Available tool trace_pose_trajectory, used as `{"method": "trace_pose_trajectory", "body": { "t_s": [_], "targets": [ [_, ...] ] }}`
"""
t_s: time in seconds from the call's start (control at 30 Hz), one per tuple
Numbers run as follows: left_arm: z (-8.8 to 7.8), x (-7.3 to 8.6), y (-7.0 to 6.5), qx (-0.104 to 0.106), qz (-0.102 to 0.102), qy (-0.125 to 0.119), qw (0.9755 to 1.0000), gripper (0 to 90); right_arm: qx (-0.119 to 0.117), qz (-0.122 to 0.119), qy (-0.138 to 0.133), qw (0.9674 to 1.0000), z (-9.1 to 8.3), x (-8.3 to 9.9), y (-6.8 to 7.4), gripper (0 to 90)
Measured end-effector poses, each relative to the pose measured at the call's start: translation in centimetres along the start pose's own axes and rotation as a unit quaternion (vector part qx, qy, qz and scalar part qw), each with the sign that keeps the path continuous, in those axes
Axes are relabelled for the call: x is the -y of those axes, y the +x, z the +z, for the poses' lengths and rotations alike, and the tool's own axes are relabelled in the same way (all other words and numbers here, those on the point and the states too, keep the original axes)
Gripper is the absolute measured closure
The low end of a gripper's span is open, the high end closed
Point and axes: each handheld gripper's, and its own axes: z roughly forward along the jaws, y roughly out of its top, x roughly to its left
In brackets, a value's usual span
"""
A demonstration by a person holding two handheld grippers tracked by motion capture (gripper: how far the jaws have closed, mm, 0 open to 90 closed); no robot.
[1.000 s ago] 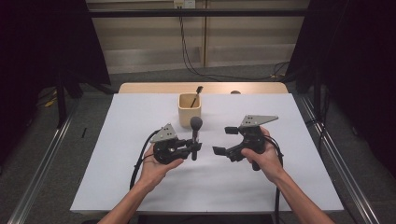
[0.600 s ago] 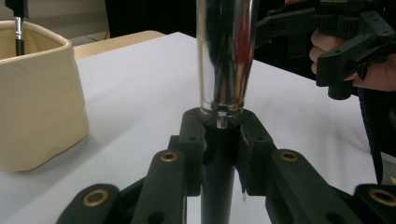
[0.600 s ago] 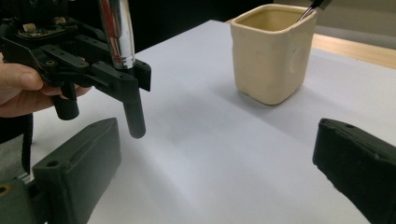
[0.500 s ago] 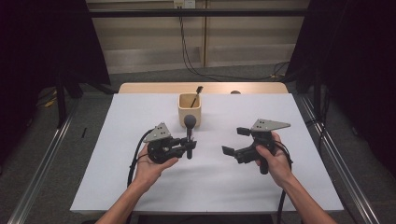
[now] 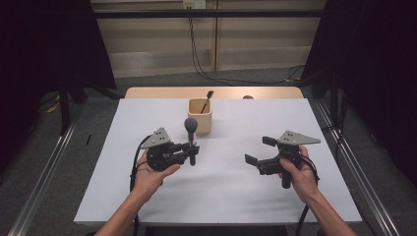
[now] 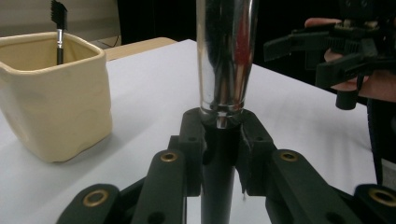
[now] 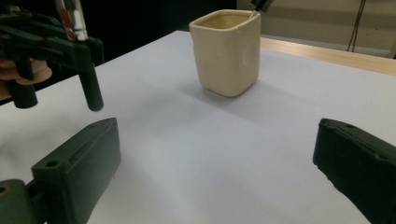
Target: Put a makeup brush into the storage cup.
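Makeup brush [image 5: 191,132] upright, handle clamped in left gripper [image 5: 189,150], just in front of cream cup [image 5: 200,116]. Right gripper [image 5: 256,152] wide open, empty, well apart above white table [image 5: 221,191].

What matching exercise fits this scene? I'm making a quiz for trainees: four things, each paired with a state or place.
Things:
1. left gripper
2. right gripper
3. cream cup
4. small brush

States:
A. stands in the cup
B. open, nothing between its jaws
C. shut on an upright makeup brush
D. on the white table, behind both grippers

Pairs: 1-C, 2-B, 3-D, 4-A
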Motion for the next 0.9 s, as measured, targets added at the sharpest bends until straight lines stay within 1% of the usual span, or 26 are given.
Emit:
{"method": "trace_pose_trajectory", "body": {
  "t_s": [0.03, 0.07, 0.1, 0.13, 0.17, 0.2, 0.27, 0.33, 0.37, 0.4, 0.47, 0.5, 0.53, 0.63, 0.7, 0.77, 0.8, 0.83, 0.87, 0.9],
  "targets": [
    [-0.2, -0.1, 0.1, -0.011, 0.001, 0.004, 0.9999, 74.6, 0.002, 0.001, 0.002, 1.0000, -0.1, 0.1, -0.1, 0.6],
    [-0.3, -0.1, 0.3, -0.014, 0.002, 0.003, 0.9999, 74.7, 0.006, 0.001, 0.002, 1.0000, -0.3, 0.3, -0.2, 0.6],
    [-0.5, -0.1, 0.5, -0.014, -0.002, -0.001, 0.9999, 74.7, 0.013, 0.001, 0.002, 0.9999, -0.4, 0.4, -0.2, 0.5],
    [-0.6, -0.1, 0.6, -0.015, -0.001, 0.000, 0.9999, 74.6, 0.019, 0.002, -0.001, 0.9998, -0.6, 0.6, -0.3, 0.6],
    [-0.8, -0.2, 0.7, -0.021, 0.003, -0.001, 0.9998, 74.7, 0.024, 0.000, -0.004, 0.9997, -0.7, 0.8, -0.4, 0.5],
    [-0.9, -0.2, 0.8, -0.019, 0.005, -0.001, 0.9998, 74.7, 0.026, 0.002, -0.005, 0.9996, -0.9, 1.1, -0.5, 0.5],
    [-1.0, -0.3, 0.8, -0.025, 0.008, -0.002, 0.9996, 74.7, 0.036, 0.003, -0.006, 0.9993, -1.2, 1.4, -0.7, 0.5],
    [-1.2, -0.5, 0.9, -0.025, 0.013, -0.001, 0.9996, 74.7, 0.044, 0.002, -0.009, 0.9990, -1.5, 1.7, -0.8, 0.5],
    [-1.3, -0.6, 0.9, -0.027, 0.013, -0.002, 0.9996, 74.7, 0.051, 0.003, -0.012, 0.9987, -1.7, 1.9, -0.9, 0.5],
    [-1.3, -0.7, 0.9, -0.031, 0.012, -0.004, 0.9994, 74.6, 0.052, 0.006, -0.013, 0.9985, -1.9, 2.0, -0.9, 0.6],
    [-1.5, -1.0, 1.1, -0.032, 0.016, -0.004, 0.9994, 74.7, 0.056, 0.005, -0.016, 0.9983, -2.3, 2.3, -1.0, 0.6],
    [-1.6, -1.1, 1.1, -0.037, 0.015, -0.004, 0.9992, 74.7, 0.053, 0.007, -0.016, 0.9985, -2.4, 2.5, -1.0, 0.5],
    [-1.6, -1.2, 1.2, -0.036, 0.018, 0.000, 0.9992, 74.6, 0.051, 0.005, -0.019, 0.9985, -2.6, 2.6, -1.0, 0.3],
    [-1.9, -1.3, 1.5, -0.043, 0.013, -0.007, 0.9990, 74.6, 0.061, 0.002, -0.022, 0.9979, -3.0, 3.0, -1.0, 0.2],
    [-2.0, -1.4, 1.7, -0.046, 0.015, -0.005, 0.9988, 74.7, 0.066, 0.008, -0.025, 0.9975, -3.3, 3.3, -1.0, 0.4],
    [-2.0, -1.4, 2.0, -0.050, 0.021, -0.002, 0.9985, 74.7, 0.083, -0.005, -0.032, 0.9961, -3.7, 3.6, -1.0, 0.3],
    [-2.0, -1.4, 2.1, -0.052, 0.021, 0.000, 0.9984, 74.6, 0.086, -0.002, -0.034, 0.9957, -4.0, 3.8, -1.0, 0.2],
    [-1.9, -1.5, 2.2, -0.053, 0.019, -0.003, 0.9984, 74.7, 0.086, 0.003, -0.035, 0.9957, -4.1, 4.0, -1.0, 0.2],
    [-1.9, -1.6, 2.3, -0.050, 0.020, -0.003, 0.9985, 74.7, 0.089, 0.012, -0.037, 0.9952, -4.3, 4.1, -1.0, 0.4],
    [-1.9, -1.7, 2.4, -0.053, 0.018, -0.006, 0.9984, 74.7, 0.097, 0.011, -0.040, 0.9944, -4.5, 4.3, -1.0, 0.4]
  ]
}}
